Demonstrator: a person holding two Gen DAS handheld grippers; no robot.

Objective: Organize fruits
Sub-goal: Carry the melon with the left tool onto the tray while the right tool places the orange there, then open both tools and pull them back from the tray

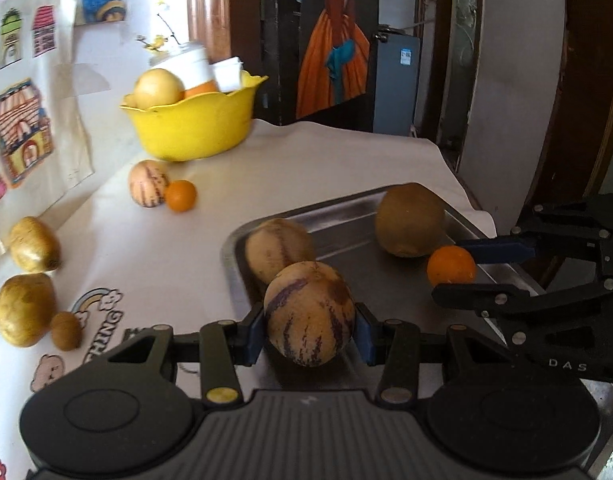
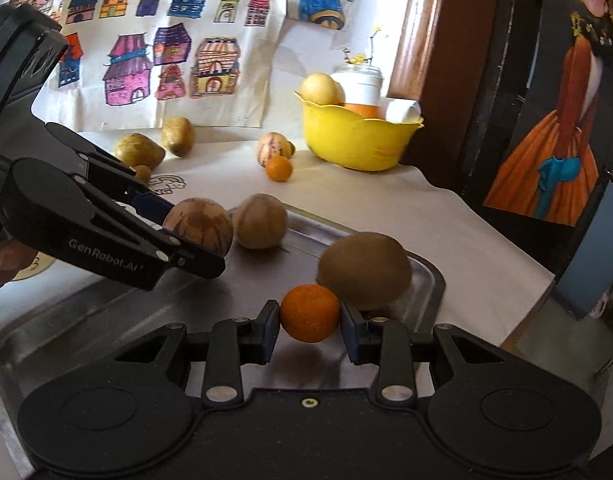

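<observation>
Left wrist view shows our left tongs (image 1: 309, 330) pinching a striped melon (image 1: 309, 312) from both sides, low over the near edge of the metal tray (image 1: 386, 292). In the right wrist view our right tongs (image 2: 309, 330) pinch a small orange (image 2: 309, 312) in the same way, over the tray and touching or almost touching a brown kiwi (image 2: 364, 270) that lies there. We cannot tell if the two held fruits rest on the tray or hang just above it.

A second striped melon (image 1: 278, 250) also lies in the tray, just behind the held one. So we judge that two fruits are placed and two more are about to be set down.

Much is left on the white surface (image 1: 210, 216). A third striped melon (image 1: 148, 184) and another small orange (image 1: 181, 196) lie touching each other, near the yellow bowl (image 1: 194, 124). Near the wall we see two potatoes (image 1: 24, 308), one behind the other, and a small brown kiwi (image 1: 66, 330) just beside the nearer one. The bowl already holds some yellow and orange fruit and a white jar; we cannot tell if these belong to the task.

We think the work is less than half done, if all loose fruits must go to the tray.
</observation>
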